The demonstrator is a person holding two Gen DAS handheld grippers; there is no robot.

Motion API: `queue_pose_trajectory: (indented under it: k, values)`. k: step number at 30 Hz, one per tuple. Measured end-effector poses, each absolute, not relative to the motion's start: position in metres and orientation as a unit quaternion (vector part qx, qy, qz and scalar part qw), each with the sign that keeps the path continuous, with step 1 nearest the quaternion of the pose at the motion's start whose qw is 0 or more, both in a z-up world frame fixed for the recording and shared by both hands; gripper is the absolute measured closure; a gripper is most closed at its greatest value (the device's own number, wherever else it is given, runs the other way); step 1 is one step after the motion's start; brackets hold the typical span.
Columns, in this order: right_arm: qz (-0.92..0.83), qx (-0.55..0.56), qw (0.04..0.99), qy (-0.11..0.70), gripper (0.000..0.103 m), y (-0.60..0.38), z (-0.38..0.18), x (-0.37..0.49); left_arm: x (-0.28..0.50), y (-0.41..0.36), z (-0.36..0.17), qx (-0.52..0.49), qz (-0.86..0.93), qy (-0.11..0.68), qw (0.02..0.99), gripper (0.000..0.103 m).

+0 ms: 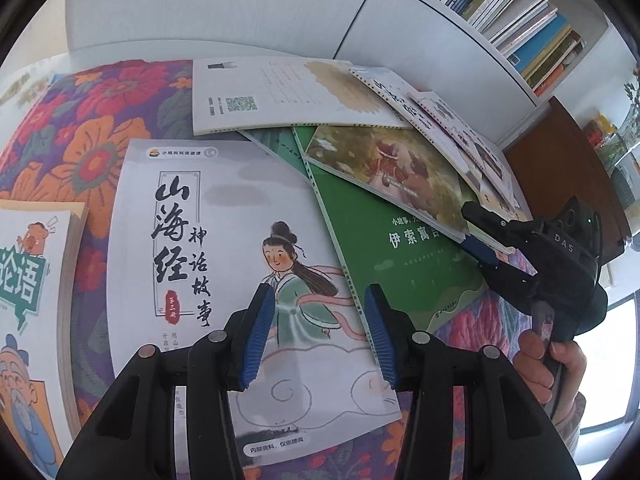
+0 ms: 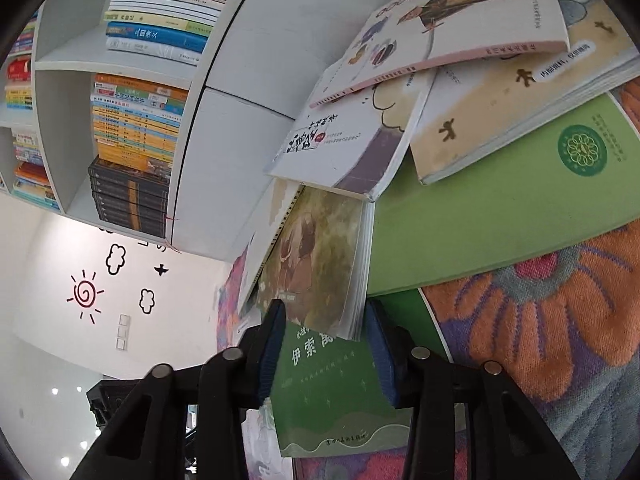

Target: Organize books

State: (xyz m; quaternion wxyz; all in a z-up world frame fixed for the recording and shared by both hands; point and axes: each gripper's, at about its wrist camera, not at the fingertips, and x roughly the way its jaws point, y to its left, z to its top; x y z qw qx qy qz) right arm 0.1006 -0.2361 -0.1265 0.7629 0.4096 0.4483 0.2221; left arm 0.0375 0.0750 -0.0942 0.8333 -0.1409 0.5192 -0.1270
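The left gripper (image 1: 320,336) hangs over the white book (image 1: 224,264) with the painted girl, its jaws apart and closed on nothing; the blue pads (image 1: 260,332) stand clear above the cover. That book lies flat at the near edge of the flowered cloth (image 1: 80,136). A cartoon book (image 1: 28,300) lies apart from it toward the cloth's left edge.

The green book (image 1: 404,264) lies to the right, tucked partly under the white book's right edge. The right gripper (image 2: 324,344) reaches in from the cloth's right edge, a hand (image 1: 548,364) on its grip. Its jaws straddle the near corner of the brown picture book (image 2: 316,264), which rests on the green one; whether the pads press on it cannot be told.

Farther back, more books (image 2: 460,20) lie overlapped in a loose pile toward the cloth's far edge, a pale one (image 1: 288,96) face down on top.

Behind the cloth stands a white shelf (image 2: 52,64) with rows of books (image 2: 136,128).
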Motion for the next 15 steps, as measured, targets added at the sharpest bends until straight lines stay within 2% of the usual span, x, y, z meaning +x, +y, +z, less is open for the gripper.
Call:
queue_pose_trajectory:
  k: [2, 4, 6, 15]
  values:
    - [0.220, 0.419, 0.760, 0.446, 0.069, -0.236, -0.130, 0.103, 0.038, 0.074, -0.095, -0.141, -0.130, 0.521, 0.832, 0.059]
    - [0.215, 0.443, 0.749, 0.443, 0.081, -0.241, -0.137, 0.102, 0.039, 0.074, -0.095, -0.141, -0.131, 0.522, 0.831, 0.059]
    - [0.223, 0.471, 0.734, 0.436, 0.086, -0.246, -0.144, 0.101, 0.039, 0.074, -0.094, -0.139, -0.133, 0.522, 0.831, 0.059]
    - [0.266, 0.489, 0.708, 0.434, 0.087, -0.245, -0.146, 0.100, 0.041, 0.076, -0.096, -0.136, -0.132, 0.526, 0.829, 0.059]
